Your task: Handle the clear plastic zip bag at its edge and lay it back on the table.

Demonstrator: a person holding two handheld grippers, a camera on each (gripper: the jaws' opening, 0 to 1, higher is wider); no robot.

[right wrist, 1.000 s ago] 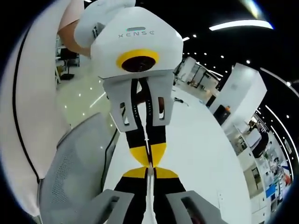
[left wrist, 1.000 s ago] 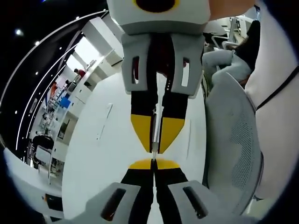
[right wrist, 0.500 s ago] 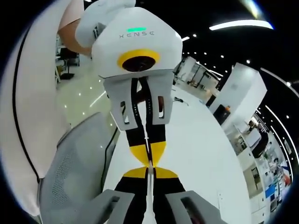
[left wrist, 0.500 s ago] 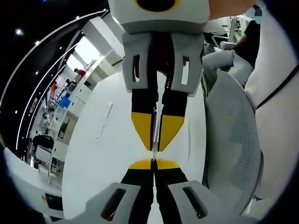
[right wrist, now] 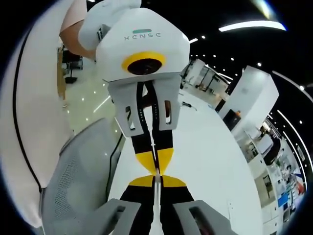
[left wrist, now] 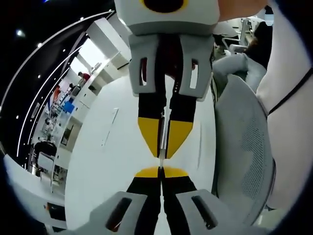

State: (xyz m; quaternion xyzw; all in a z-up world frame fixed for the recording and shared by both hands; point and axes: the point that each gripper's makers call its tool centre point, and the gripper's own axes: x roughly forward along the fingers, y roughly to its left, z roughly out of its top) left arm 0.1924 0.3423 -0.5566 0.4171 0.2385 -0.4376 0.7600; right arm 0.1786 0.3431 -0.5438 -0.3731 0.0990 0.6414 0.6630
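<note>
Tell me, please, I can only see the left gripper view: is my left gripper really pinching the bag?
Observer: Yes. In the right gripper view the left gripper points down from the top, its jaws shut on the clear bag, which shows edge-on as a thin pale strip.
Operator: Who is holding that gripper?
Observer: A person's arm reaches to its back from the upper left.
Operator: What's up above?
Observer: A long bright ceiling light glows against the dark ceiling at the upper right.
</note>
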